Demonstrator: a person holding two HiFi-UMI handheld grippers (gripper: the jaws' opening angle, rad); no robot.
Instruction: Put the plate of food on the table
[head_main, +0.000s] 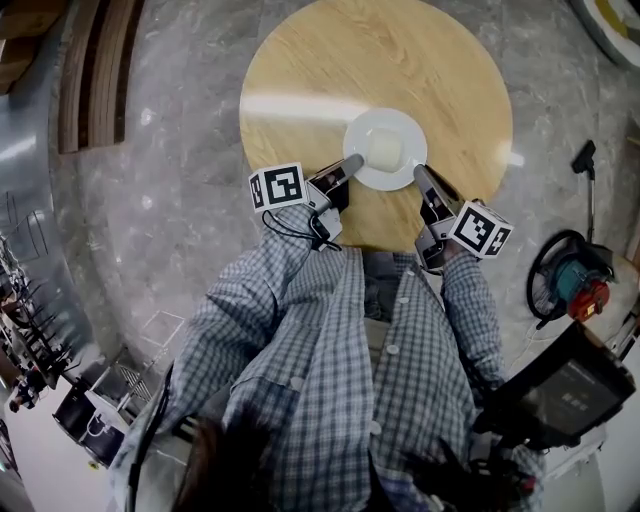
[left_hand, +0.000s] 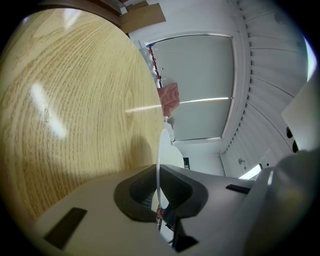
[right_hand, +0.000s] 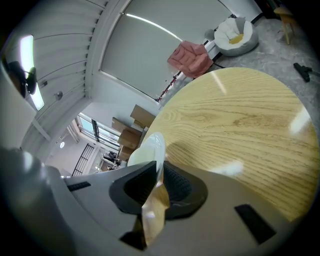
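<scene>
Plate (head_main: 362, 172) with food (head_main: 385, 148), apparently on the near half of the table (head_main: 320, 70), between left gripper (head_main: 352, 164) and right gripper (head_main: 420, 175).

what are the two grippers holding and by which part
Both hold the white plate by its rim: the left gripper pinches the rim on its left side, the right gripper on its right side.

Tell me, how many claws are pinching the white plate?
2. The left claw grips the plate's left rim; the right claw grips its right rim, over the round table.
</scene>
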